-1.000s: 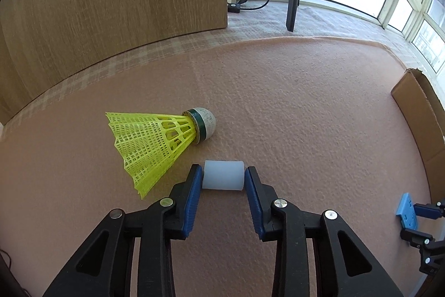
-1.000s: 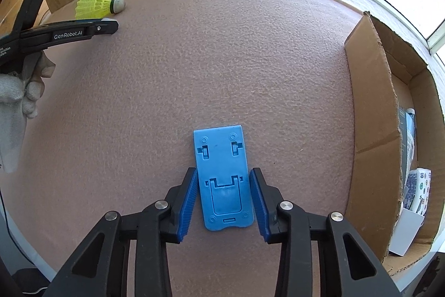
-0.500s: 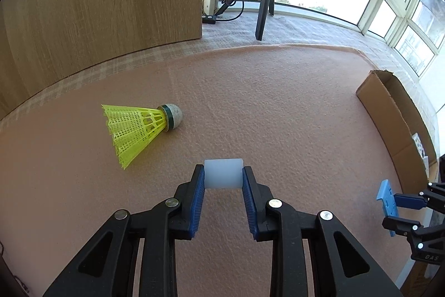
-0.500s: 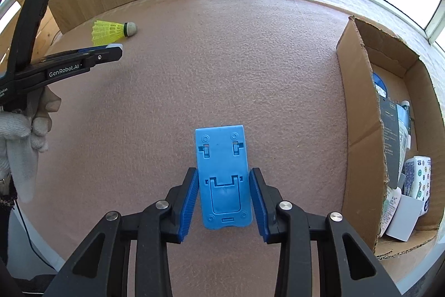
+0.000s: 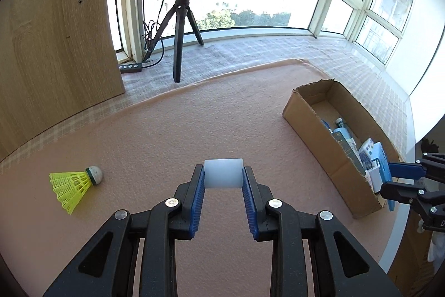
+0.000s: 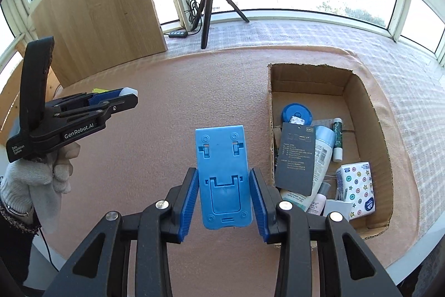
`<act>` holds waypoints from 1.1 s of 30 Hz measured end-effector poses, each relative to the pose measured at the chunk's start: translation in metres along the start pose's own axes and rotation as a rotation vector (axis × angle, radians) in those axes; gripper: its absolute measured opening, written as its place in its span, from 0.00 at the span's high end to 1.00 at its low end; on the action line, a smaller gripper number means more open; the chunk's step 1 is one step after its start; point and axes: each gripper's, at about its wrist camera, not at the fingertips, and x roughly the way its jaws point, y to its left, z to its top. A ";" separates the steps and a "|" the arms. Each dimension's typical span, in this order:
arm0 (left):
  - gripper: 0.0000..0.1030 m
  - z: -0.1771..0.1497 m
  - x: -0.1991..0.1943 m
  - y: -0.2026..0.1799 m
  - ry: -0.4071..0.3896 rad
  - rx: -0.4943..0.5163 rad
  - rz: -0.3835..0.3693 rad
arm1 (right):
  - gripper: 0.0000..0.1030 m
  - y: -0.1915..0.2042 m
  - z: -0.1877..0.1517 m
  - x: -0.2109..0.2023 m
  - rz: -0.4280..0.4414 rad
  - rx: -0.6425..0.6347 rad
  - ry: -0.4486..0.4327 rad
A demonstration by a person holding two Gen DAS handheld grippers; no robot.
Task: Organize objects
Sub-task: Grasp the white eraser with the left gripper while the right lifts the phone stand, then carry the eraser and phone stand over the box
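My left gripper (image 5: 223, 178) is shut on a small white cylinder (image 5: 223, 174), held above the pink mat. From the right wrist view, the same left gripper (image 6: 126, 96) shows at the left, carried by a gloved hand (image 6: 33, 180). My right gripper (image 6: 224, 187) is shut on a flat blue plastic phone stand (image 6: 222, 171), lifted over the mat just left of the cardboard box (image 6: 361, 91). In the left wrist view the right gripper (image 5: 389, 180) appears at the box's near end. A yellow shuttlecock (image 5: 73, 181) lies on the mat at the left.
The cardboard box (image 5: 306, 113) holds several items: a blue lid (image 6: 296, 113), a dark card (image 6: 296, 155), tubes and a tissue pack (image 6: 356, 188). A tripod (image 5: 180, 27) with a ring light and a wooden panel (image 5: 55, 32) stand beyond the pink mat (image 5: 194, 124).
Both grippers rose and swung toward the box with their objects still held. The shuttlecock stayed on the mat and now looks farther away to the left.
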 end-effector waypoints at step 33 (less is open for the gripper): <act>0.44 0.118 0.166 -0.210 0.091 0.167 -0.137 | 0.66 -0.164 0.047 0.043 -0.092 0.095 -0.009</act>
